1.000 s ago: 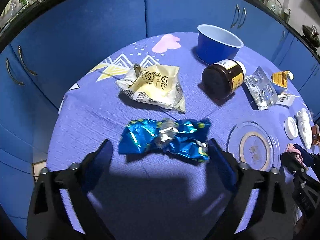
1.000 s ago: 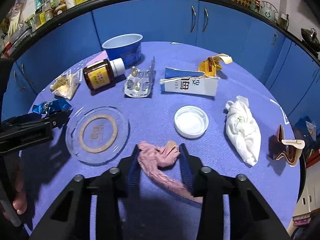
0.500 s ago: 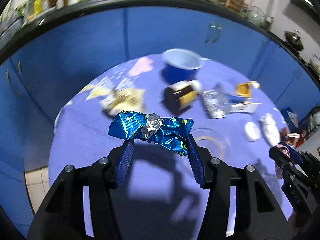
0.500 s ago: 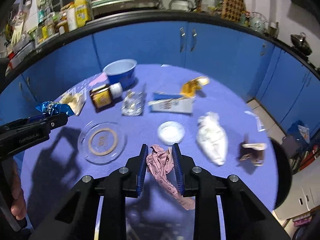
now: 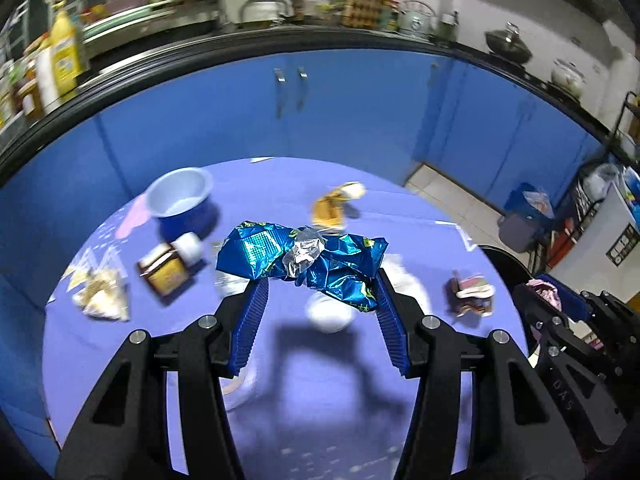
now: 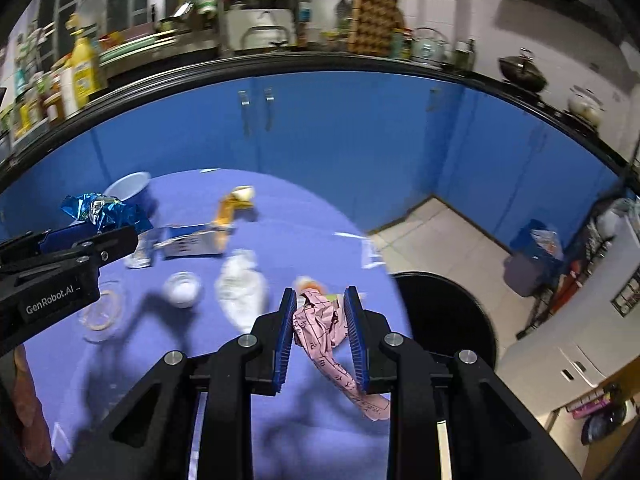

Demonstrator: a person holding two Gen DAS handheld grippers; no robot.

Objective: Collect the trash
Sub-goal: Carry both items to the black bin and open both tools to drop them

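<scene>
Two pieces of litter ride clear of the table [image 6: 280,208] at once: the left gripper [image 5: 318,288] is clamped on a crumpled blue foil wrapper [image 5: 304,256], and the right gripper [image 6: 318,308] pinches a crushed pink paper [image 6: 320,320] whose loose tail dangles below the pads. Each claw is drawn in only as far as its load allows, wider on the bulky wrapper, narrow on the thin paper, so neither piece can slip in the air. Both tools tilt downward over the purple cloth, apparently to keep the catch in front of the lens. A black round bin [image 6: 444,320] sits just beyond the table's right edge, beside the right gripper, and looks the likely drop point. A smaller blue-lined bin [image 6: 532,256] stands farther off on the tiled floor.

Plenty remains on the cloth: a white wad of tissue [image 6: 240,288], a flattened carton [image 6: 192,242], a yellow scrap [image 6: 234,204], a white lid [image 6: 182,288], a clear glass dish [image 6: 100,312] and, in the left view, a pale snack bag [image 5: 100,292]. The brown jar [image 5: 168,268] and blue bowl [image 5: 180,200] may not be trash at all. Judged by what lies scattered, the clearing is at an early stage, with two items in hand.
</scene>
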